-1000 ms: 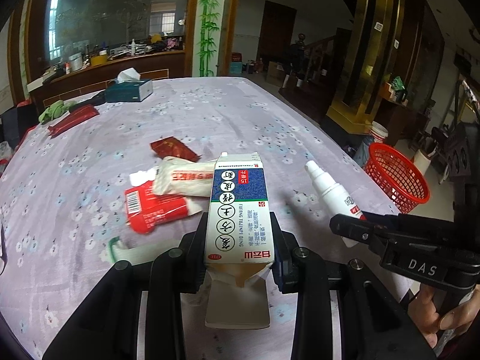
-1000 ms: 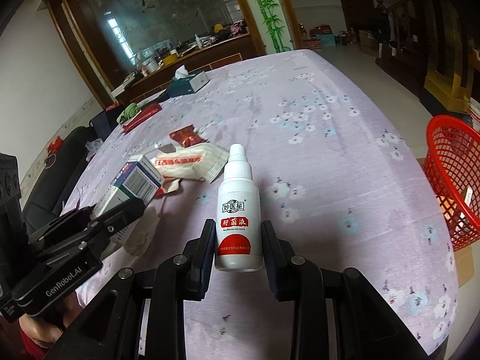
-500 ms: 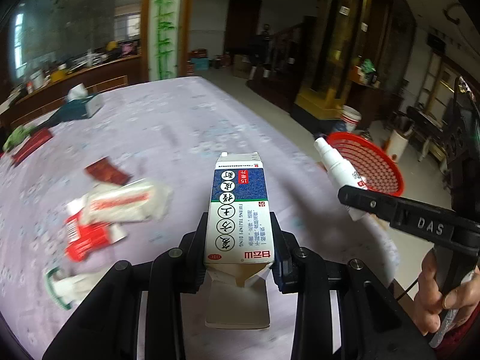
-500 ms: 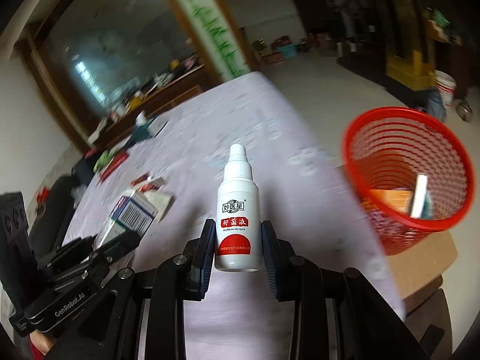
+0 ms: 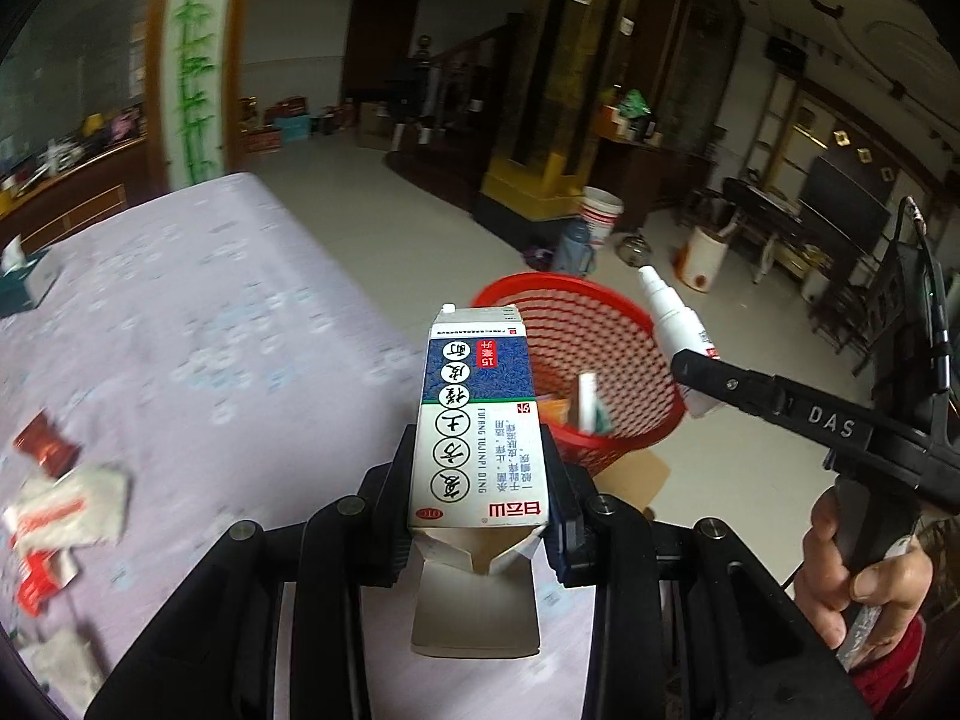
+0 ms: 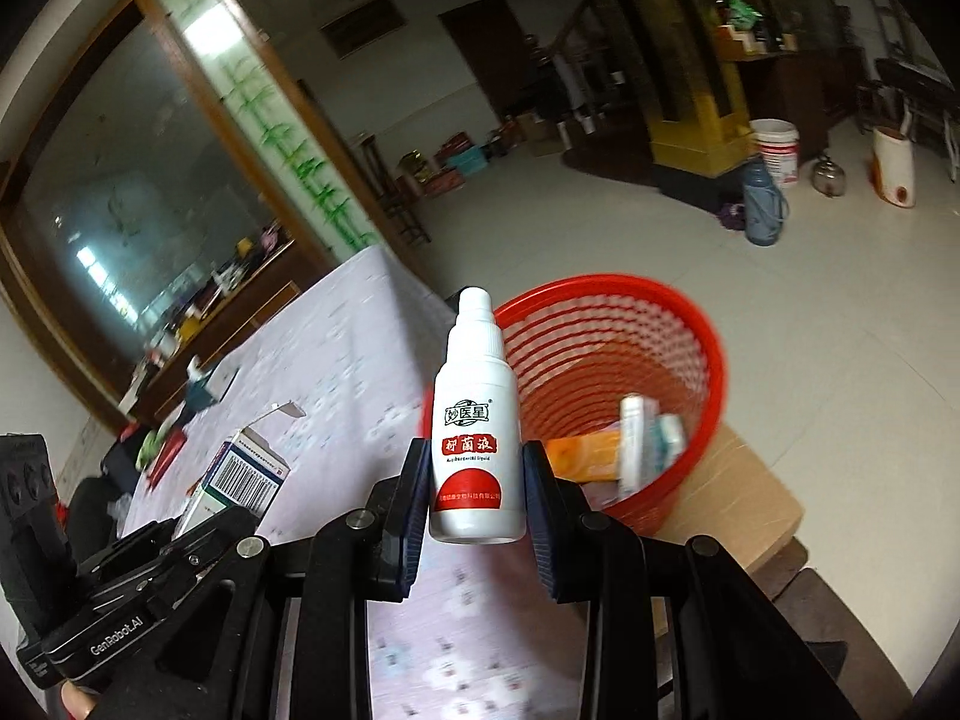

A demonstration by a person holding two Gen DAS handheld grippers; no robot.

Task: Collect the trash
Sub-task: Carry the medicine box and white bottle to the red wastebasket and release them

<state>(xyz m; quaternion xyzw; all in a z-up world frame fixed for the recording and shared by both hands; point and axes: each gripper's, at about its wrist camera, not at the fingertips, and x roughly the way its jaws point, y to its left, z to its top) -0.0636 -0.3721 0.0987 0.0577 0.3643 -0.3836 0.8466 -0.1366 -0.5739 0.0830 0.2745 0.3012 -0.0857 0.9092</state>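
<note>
My left hand-held gripper (image 5: 480, 516) is clamped on a box (image 5: 477, 420) whose near flap hangs open. My right hand-held gripper (image 6: 477, 498) grips a white bottle (image 6: 477, 444), upright between the pads. I hold both up over the bench (image 5: 198, 324) edge, near the red basket (image 6: 690, 348) standing beside the bench on a cardboard sheet (image 6: 744, 480); some trash already lies in it. Wrappers (image 5: 66, 504) lie on the bench to the left, and a tissue box (image 5: 27, 285) sits at the far side.
</note>
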